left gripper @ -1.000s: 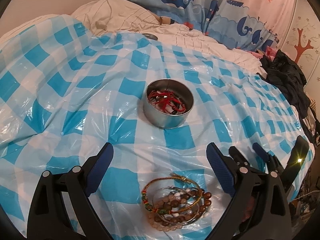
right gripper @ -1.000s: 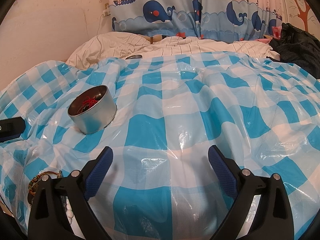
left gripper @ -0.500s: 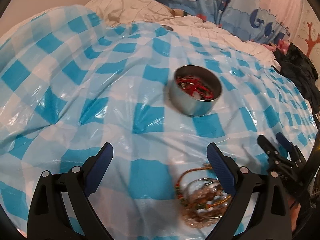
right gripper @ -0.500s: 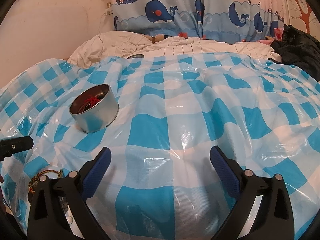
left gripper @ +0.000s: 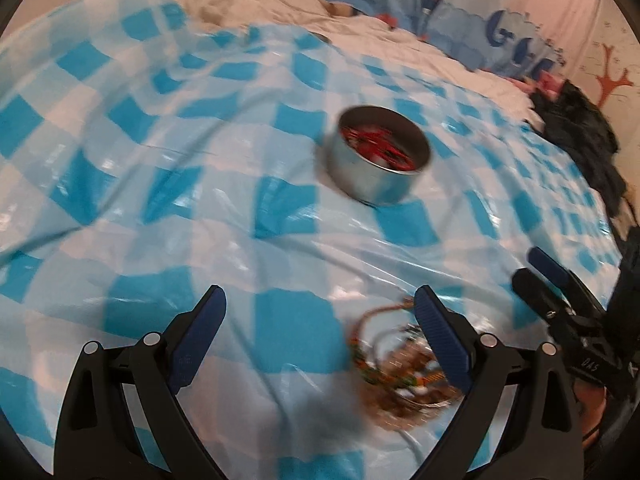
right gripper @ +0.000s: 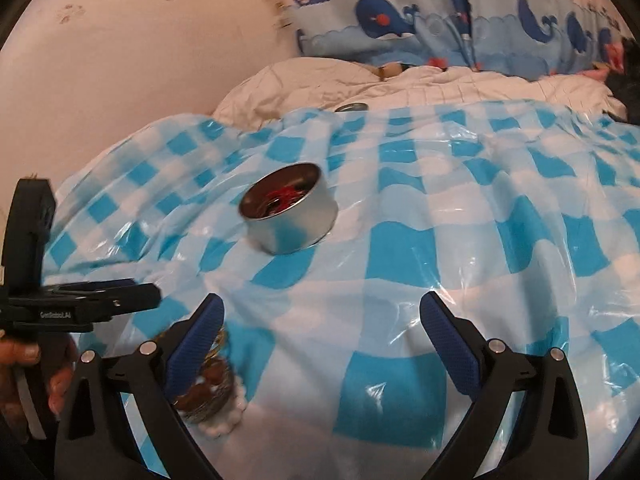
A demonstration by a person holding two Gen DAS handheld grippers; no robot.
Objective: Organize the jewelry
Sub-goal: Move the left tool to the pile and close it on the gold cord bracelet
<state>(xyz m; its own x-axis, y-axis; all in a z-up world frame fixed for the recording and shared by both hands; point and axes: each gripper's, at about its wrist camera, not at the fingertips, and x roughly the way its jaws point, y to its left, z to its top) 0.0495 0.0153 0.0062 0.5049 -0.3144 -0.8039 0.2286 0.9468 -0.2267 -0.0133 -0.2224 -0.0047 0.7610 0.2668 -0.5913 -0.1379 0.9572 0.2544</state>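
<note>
A round silver tin (left gripper: 380,168) holding red cords sits on the blue-and-white checked plastic sheet (left gripper: 160,184); the right wrist view has the tin (right gripper: 290,216) left of centre. A blurred pile of beaded bracelets (left gripper: 392,376) lies by the right finger of my left gripper (left gripper: 320,320), which is open and holds nothing. My right gripper (right gripper: 320,320) is open too, with the bracelets (right gripper: 212,388) partly hidden behind its left finger. Each gripper shows in the other's view: the right gripper (left gripper: 536,272) at the right edge, the left gripper (right gripper: 148,296) at the left, held by a hand (right gripper: 24,360).
The sheet covers a bed with a rumpled white duvet (right gripper: 360,80) at its head. A whale-print curtain (right gripper: 460,32) hangs behind. Dark clothing (left gripper: 576,136) lies at the far right. A small round metal lid (right gripper: 352,107) rests on the duvet's edge.
My left gripper has swung left, so the tin and the bracelets slid right in its view. My right gripper has moved left; the bracelets now lie at its left finger. Both stay open.
</note>
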